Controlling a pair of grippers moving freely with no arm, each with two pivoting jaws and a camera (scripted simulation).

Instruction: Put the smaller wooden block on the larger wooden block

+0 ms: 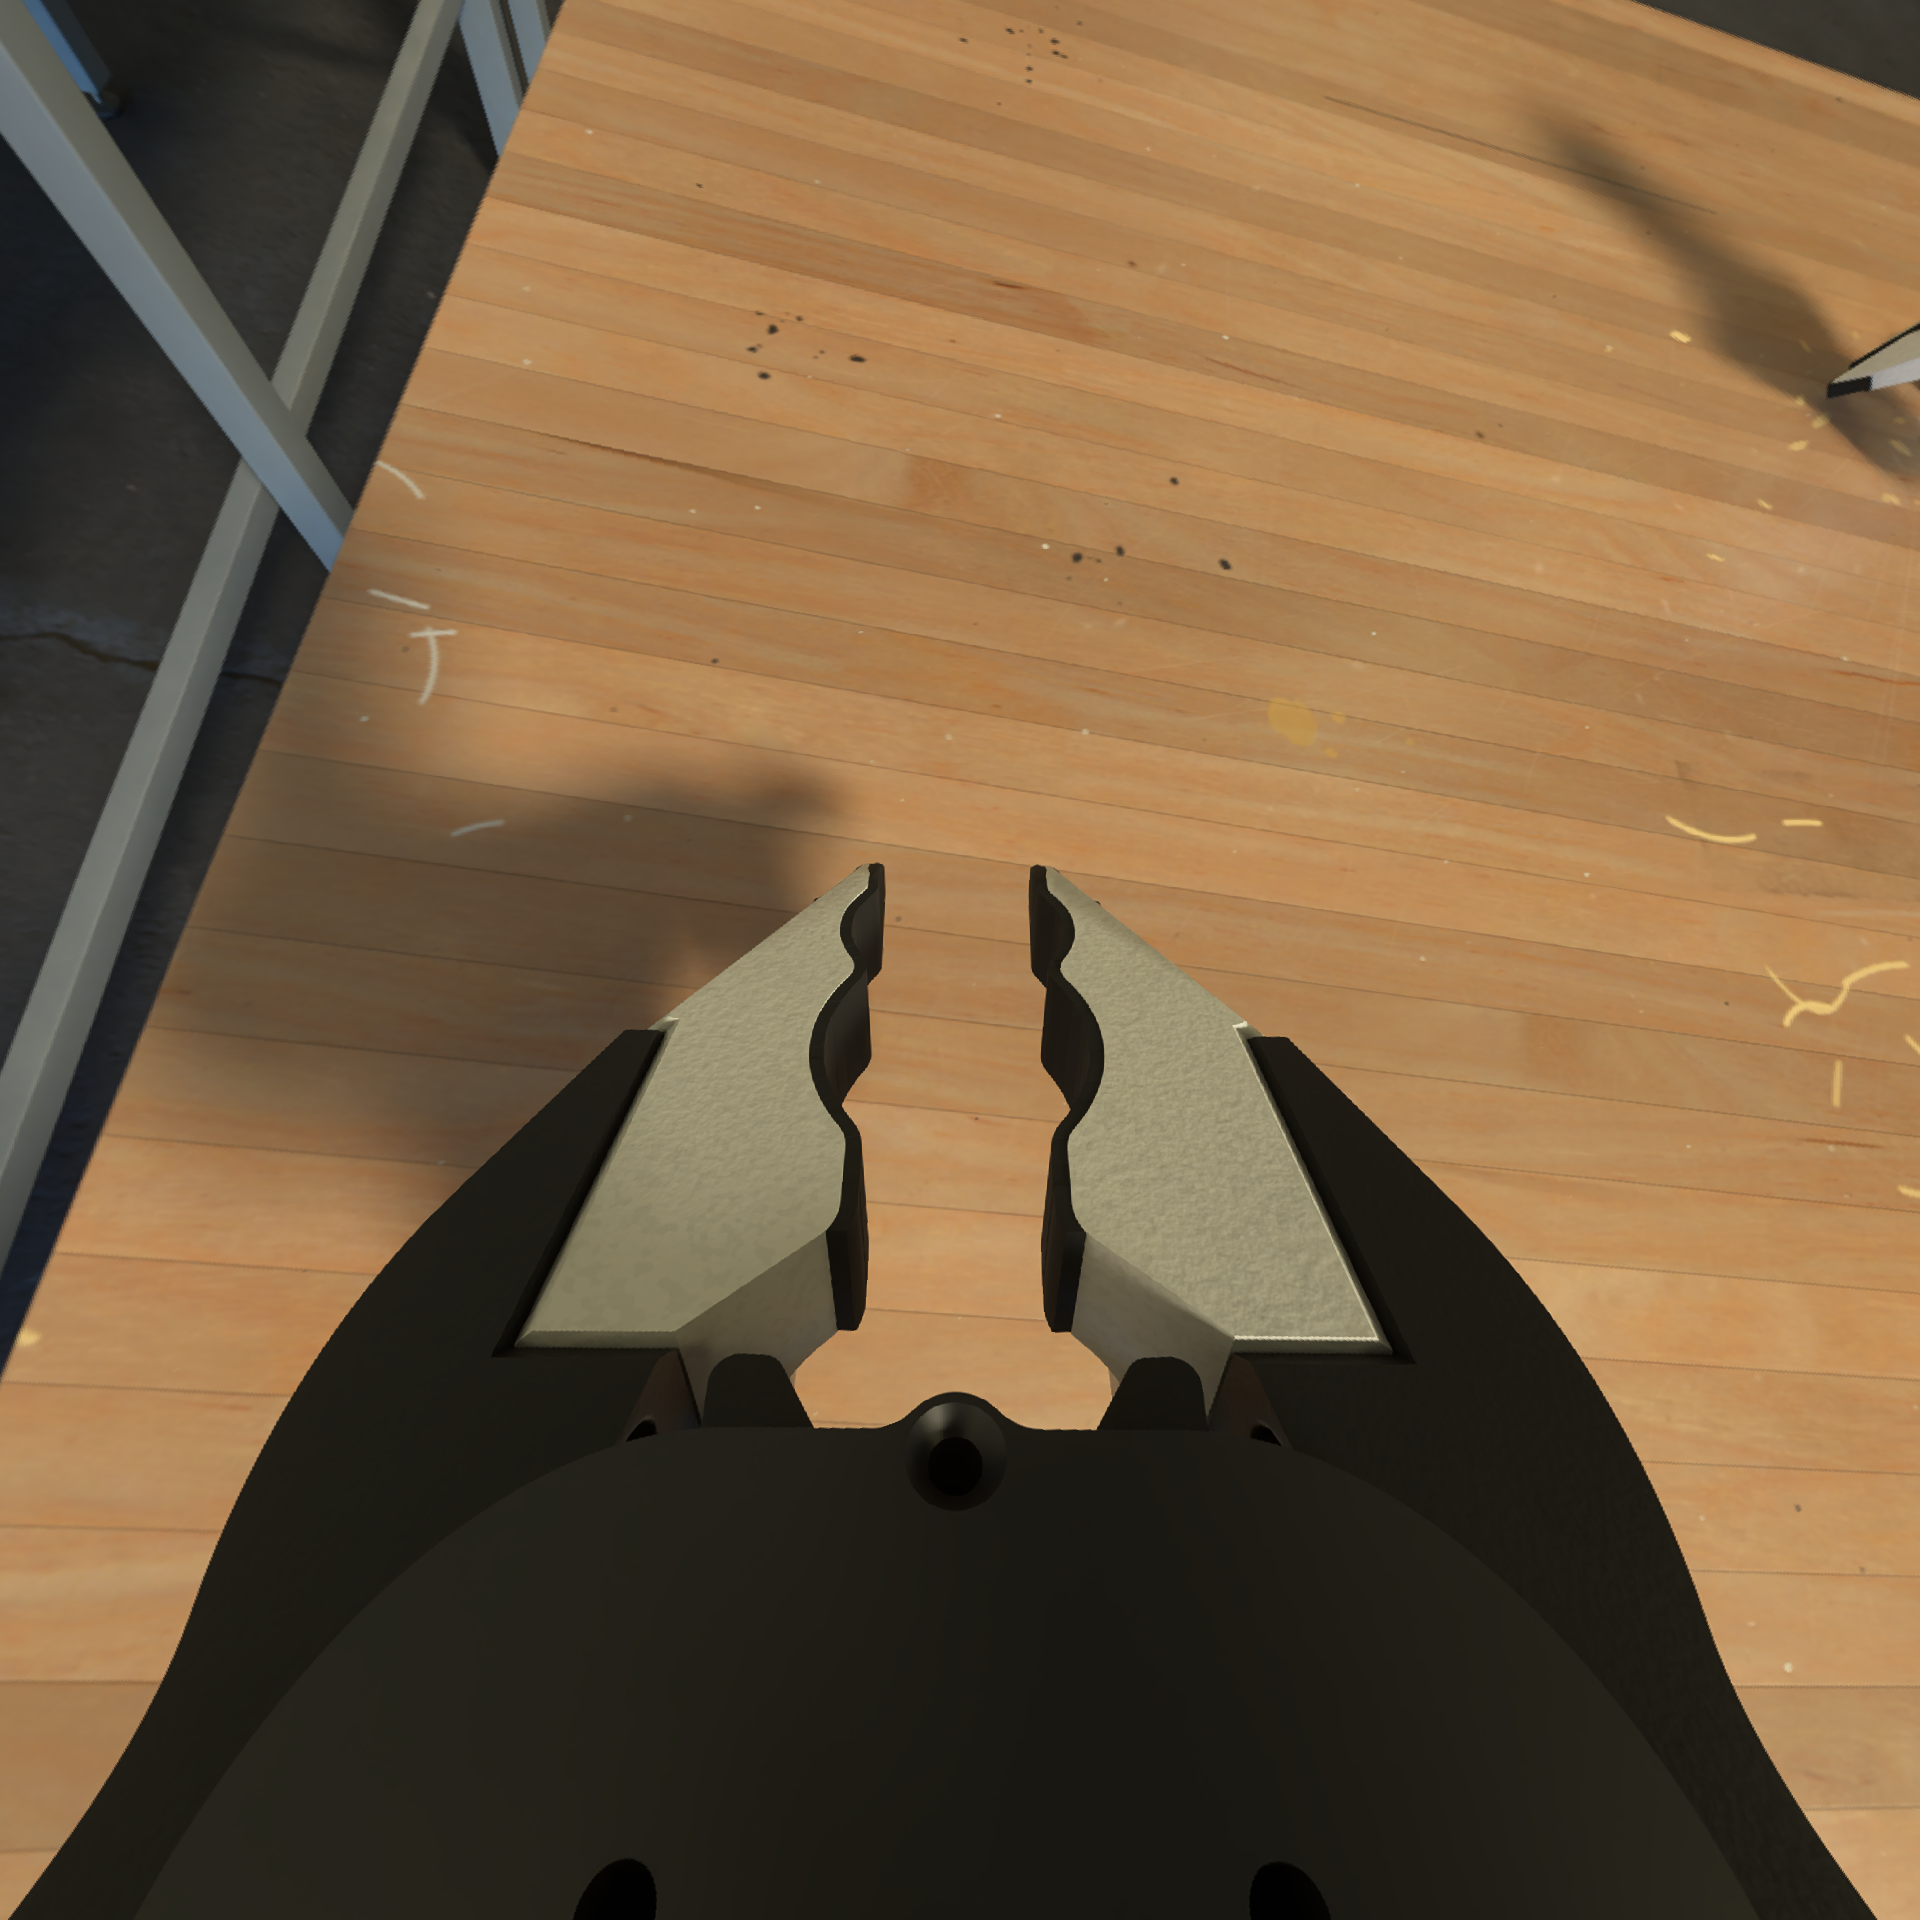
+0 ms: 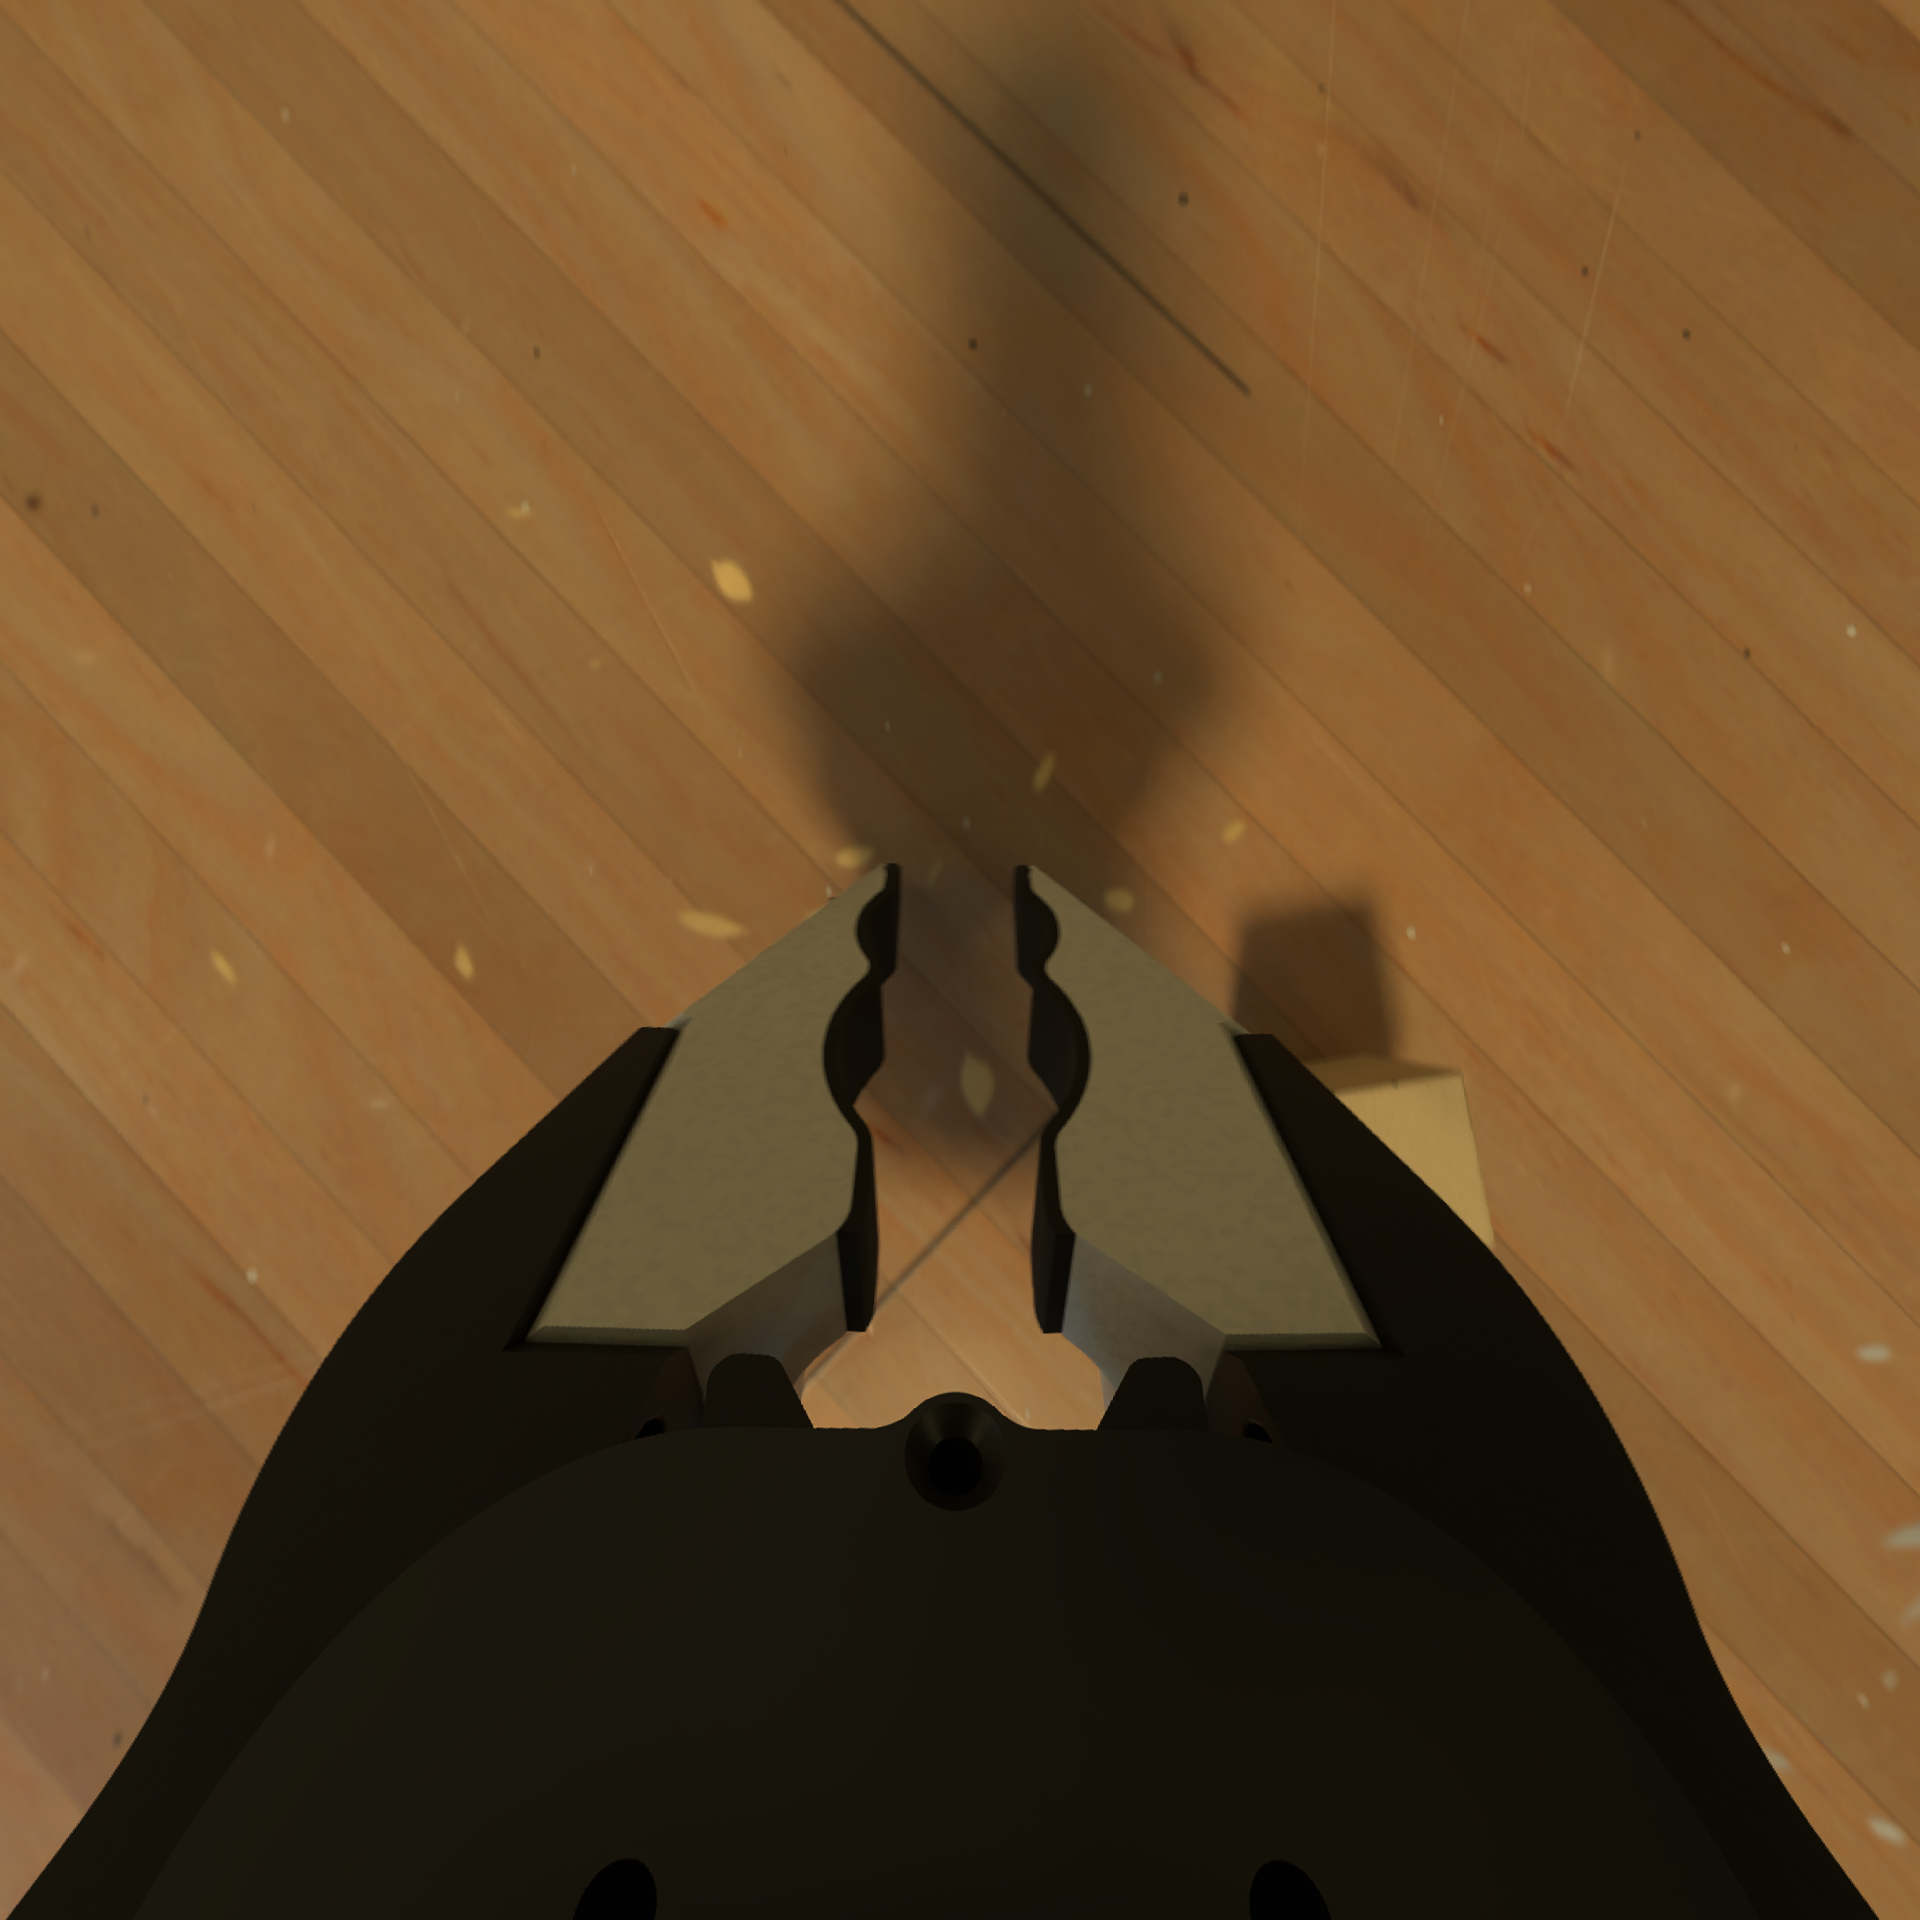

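Wooden block (image 2: 1418,1132) mostly hidden behind my right gripper (image 2: 957,873), axis unclear. My left gripper (image 1: 957,871) over table (image 1: 1143,416); both jaws apart, empty.

Left gripper (image 1: 957,883): lower centre of frame, pointing up-frame, jaws parted, gap empty. Right gripper (image 2: 957,883): same placing in own view, jaws parted slightly narrower, nothing between. One fingertip of right gripper (image 1: 1875,376) at right edge of left view.

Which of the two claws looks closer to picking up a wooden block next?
Probably the right gripper: a wooden block lies just beside its open, empty jaws. The left gripper faces only bare table.
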